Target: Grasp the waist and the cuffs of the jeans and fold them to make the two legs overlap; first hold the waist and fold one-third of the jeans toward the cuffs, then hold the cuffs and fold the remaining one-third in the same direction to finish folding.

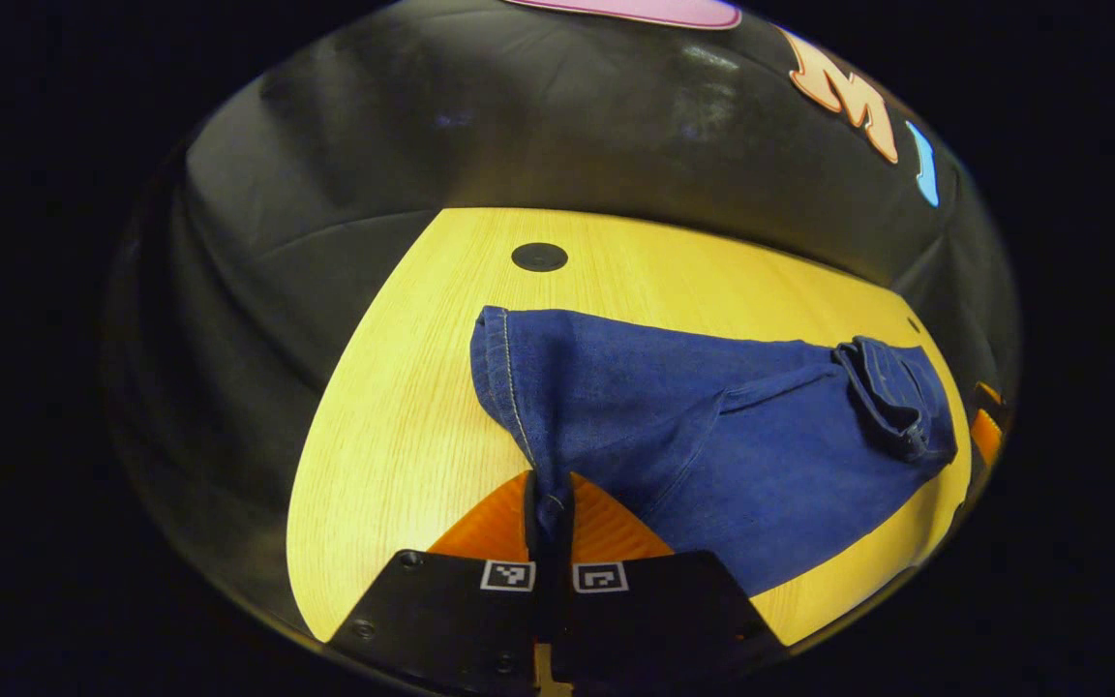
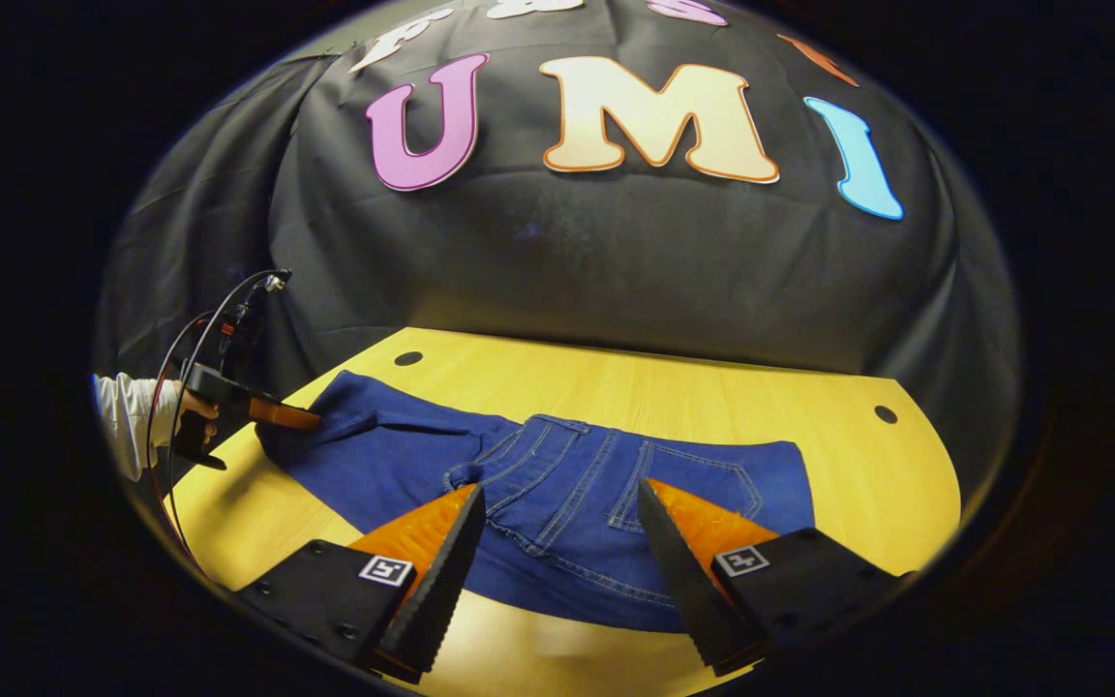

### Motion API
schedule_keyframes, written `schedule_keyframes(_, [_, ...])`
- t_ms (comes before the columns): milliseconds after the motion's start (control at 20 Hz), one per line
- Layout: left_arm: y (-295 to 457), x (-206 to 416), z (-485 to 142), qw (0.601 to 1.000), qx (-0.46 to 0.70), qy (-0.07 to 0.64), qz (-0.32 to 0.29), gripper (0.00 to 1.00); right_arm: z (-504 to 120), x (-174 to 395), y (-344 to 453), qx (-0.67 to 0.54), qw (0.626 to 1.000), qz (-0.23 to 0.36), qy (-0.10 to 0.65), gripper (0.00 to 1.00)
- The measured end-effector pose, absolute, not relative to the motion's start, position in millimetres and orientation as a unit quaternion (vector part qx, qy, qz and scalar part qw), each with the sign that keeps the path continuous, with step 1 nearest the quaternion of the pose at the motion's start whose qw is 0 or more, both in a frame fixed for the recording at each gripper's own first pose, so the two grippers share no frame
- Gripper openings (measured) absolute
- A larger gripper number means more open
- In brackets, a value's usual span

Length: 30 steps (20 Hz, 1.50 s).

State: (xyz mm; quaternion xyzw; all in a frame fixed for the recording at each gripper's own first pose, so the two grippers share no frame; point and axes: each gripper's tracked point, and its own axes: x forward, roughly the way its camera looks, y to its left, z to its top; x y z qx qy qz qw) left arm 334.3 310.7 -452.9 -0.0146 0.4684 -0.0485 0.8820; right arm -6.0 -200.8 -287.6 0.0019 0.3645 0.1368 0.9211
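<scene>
Dark blue jeans (image 1: 712, 436) lie on the light wooden table (image 1: 393, 426), folded once, with the waist end (image 1: 896, 397) lying over the legs at the right. My left gripper (image 1: 550, 508) is shut on the cuff end of the jeans (image 1: 519, 378), denim pinched between its fingers. In the right gripper view the jeans (image 2: 557, 484) spread across the table, back pockets up. My right gripper (image 2: 557, 499) is open just above the waist fold, nothing between its fingers. Far left, the left gripper (image 2: 311, 420) holds the cuff, with a hand (image 2: 192, 407) on it.
Round black grommets sit in the table top (image 1: 539, 257) (image 2: 886, 414). The black cloth wall (image 2: 616, 261) rises right behind the table's far edge. Cables (image 2: 219, 329) loop above the far gripper. Bare wood (image 2: 858, 484) runs to the right of the jeans.
</scene>
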Motion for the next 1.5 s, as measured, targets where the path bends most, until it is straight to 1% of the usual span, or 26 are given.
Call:
schedule_keyframes(50, [307.9, 334.9, -445.0, 0.883, -0.008, 0.467, -0.047, 0.0, -279.0, -6.3, -207.1, 0.001, 0.925, 0.135, 0.354, 0.97])
schedule_keyframes(100, [303.9, 335.7, -435.0, 0.887, -0.008, 0.46, -0.044, 0.0, -272.8, -8.9, -214.1, -0.001, 0.928, 0.136, 0.347, 0.92])
schedule_keyframes(150, [297.5, 338.3, -420.9, 0.891, -0.014, 0.451, -0.045, 0.0, -268.4, -11.4, -222.0, -0.006, 0.929, 0.137, 0.344, 0.97])
schedule_keyframes(300, [270.1, 340.3, -388.9, 0.899, -0.038, 0.432, -0.057, 0.0, -258.3, -18.7, -248.3, -0.014, 0.929, 0.136, 0.343, 0.97])
schedule_keyframes(450, [233.1, 343.9, -348.2, 0.906, -0.05, 0.414, -0.071, 0.0, -245.2, -25.7, -265.9, 0.002, 0.931, 0.135, 0.34, 0.96])
schedule_keyframes(500, [221.2, 344.4, -337.4, 0.907, -0.049, 0.411, -0.074, 0.0, -241.5, -28.0, -271.4, 0.003, 0.932, 0.135, 0.338, 0.94])
schedule_keyframes(650, [178.8, 346.2, -305.4, 0.913, -0.026, 0.394, -0.104, 0.0, -229.8, -34.3, -290.1, 0.003, 0.934, 0.135, 0.331, 0.94])
schedule_keyframes(750, [149.4, 350.0, -283.7, 0.917, -0.013, 0.378, -0.125, 0.0, -222.6, -40.3, -304.5, 0.007, 0.935, 0.131, 0.329, 0.96])
schedule_keyframes(800, [132.7, 355.1, -272.7, 0.919, -0.016, 0.37, -0.135, 0.0, -219.8, -42.8, -312.2, 0.01, 0.936, 0.128, 0.328, 0.96])
schedule_keyframes(850, [115.3, 358.9, -264.3, 0.919, -0.027, 0.366, -0.142, 0.0, -216.9, -46.8, -320.4, 0.012, 0.936, 0.125, 0.328, 0.94])
schedule_keyframes(900, [97.2, 361.8, -255.5, 0.919, -0.04, 0.363, -0.15, 0.0, -213.7, -51.4, -329.0, 0.012, 0.937, 0.122, 0.327, 0.96])
schedule_keyframes(950, [80.5, 363.9, -247.5, 0.919, -0.053, 0.358, -0.157, 0.0, -211.2, -54.9, -337.8, 0.012, 0.938, 0.119, 0.326, 0.94])
schedule_keyframes(1000, [64.0, 366.5, -239.1, 0.919, -0.062, 0.351, -0.166, 0.0, -209.6, -58.4, -347.5, 0.012, 0.939, 0.115, 0.325, 0.96])
schedule_keyframes(1200, [-6.4, 362.8, -230.7, 0.912, -0.067, 0.346, -0.211, 0.0, -206.5, -72.6, -390.4, 0.016, 0.94, 0.089, 0.33, 0.96])
schedule_keyframes(1450, [-93.5, 358.1, -256.8, 0.892, -0.054, 0.367, -0.258, 0.0, -200.8, -84.6, -432.2, 0.013, 0.941, 0.064, 0.332, 0.96])
schedule_keyframes(1500, [-105.0, 357.3, -265.9, 0.889, -0.048, 0.374, -0.261, 0.0, -200.4, -86.3, -439.5, 0.011, 0.941, 0.059, 0.332, 0.93])
